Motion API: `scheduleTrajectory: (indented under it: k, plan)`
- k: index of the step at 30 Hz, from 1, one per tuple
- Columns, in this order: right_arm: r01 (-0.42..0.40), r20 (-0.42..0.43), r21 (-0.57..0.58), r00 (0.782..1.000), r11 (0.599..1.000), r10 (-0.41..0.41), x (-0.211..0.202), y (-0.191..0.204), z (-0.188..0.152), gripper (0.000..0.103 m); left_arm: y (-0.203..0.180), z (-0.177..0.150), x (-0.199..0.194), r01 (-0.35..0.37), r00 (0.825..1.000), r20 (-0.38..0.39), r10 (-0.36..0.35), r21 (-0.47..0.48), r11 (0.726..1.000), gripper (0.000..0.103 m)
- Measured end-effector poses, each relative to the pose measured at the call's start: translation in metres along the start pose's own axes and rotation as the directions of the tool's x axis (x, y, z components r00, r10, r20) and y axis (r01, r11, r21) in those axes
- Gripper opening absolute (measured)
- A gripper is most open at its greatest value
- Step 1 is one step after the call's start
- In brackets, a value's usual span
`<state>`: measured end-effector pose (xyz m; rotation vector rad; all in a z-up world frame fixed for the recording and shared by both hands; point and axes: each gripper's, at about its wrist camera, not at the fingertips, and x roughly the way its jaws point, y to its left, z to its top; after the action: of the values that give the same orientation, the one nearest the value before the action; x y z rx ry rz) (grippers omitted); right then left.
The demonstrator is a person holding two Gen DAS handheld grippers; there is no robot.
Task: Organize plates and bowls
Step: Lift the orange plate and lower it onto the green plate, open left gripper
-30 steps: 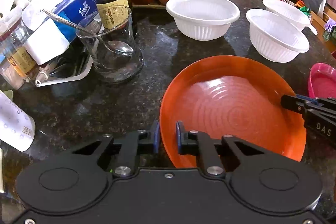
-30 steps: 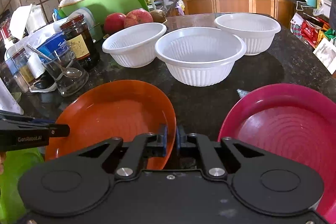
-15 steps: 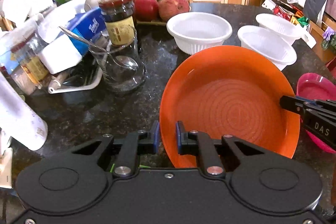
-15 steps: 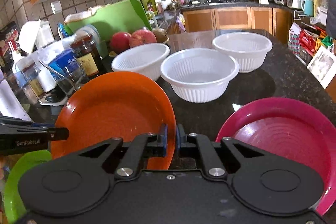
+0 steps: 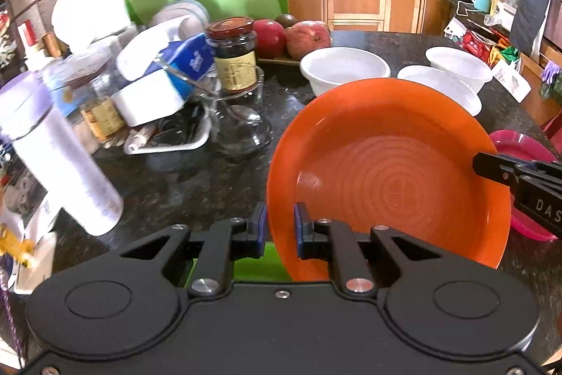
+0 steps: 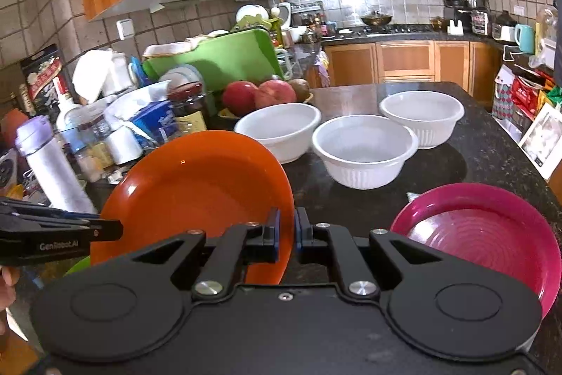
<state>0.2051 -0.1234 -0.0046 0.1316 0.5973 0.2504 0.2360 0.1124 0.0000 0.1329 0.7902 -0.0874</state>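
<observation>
Both grippers hold one orange plate [image 5: 390,178] lifted off the dark counter. My left gripper [image 5: 280,231] is shut on its left rim. My right gripper [image 6: 286,234] is shut on its right rim; the plate also shows in the right wrist view [image 6: 196,195]. A green plate [image 5: 256,264] lies below, near the left gripper, and its edge shows in the right wrist view [image 6: 75,266]. A pink plate [image 6: 484,234] lies on the counter to the right. Three white bowls [image 6: 281,129] [image 6: 363,148] [image 6: 421,115] stand behind.
Left of the plates are a glass jar with a spoon [image 5: 242,118], a dark sauce jar [image 5: 233,53], a white bottle [image 5: 59,160] and a cluttered tray. Red fruit [image 6: 260,95] and a green board [image 6: 217,58] stand at the back. The counter edge runs along the right.
Both grippers have lifted the orange plate up off the counter and pulled it back. The green plate has come into view beneath it.
</observation>
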Motion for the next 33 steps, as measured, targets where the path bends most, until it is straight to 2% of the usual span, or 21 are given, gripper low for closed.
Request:
scheduleTrajectory:
  k: [9, 20, 27, 33]
  plan:
    - [-0.049, -0.015, -0.033, 0.999, 0.998, 0.049, -0.016, 0.034, -0.014, 0.010, 0.027, -0.023, -0.024, -0.033, 0.999, 0.008, 0.034, -0.036, 0.999, 0.020]
    - [-0.099, -0.065, -0.069, 0.993, 0.993, 0.094, -0.024, 0.077, -0.036, 0.010, 0.062, -0.056, -0.037, -0.078, 0.997, -0.019, 0.076, -0.070, 0.995, 0.020]
    - [-0.094, -0.110, -0.072, 0.990, 0.993, 0.086, -0.020, 0.099, -0.051, 0.010, 0.082, -0.074, -0.035, -0.085, 0.995, -0.054, 0.081, -0.078, 0.993, 0.020]
    - [-0.062, -0.119, -0.057, 0.991, 0.996, 0.055, -0.019, 0.107, -0.060, 0.011, 0.093, -0.081, -0.030, -0.068, 0.996, -0.055, 0.065, -0.064, 0.996, 0.020]
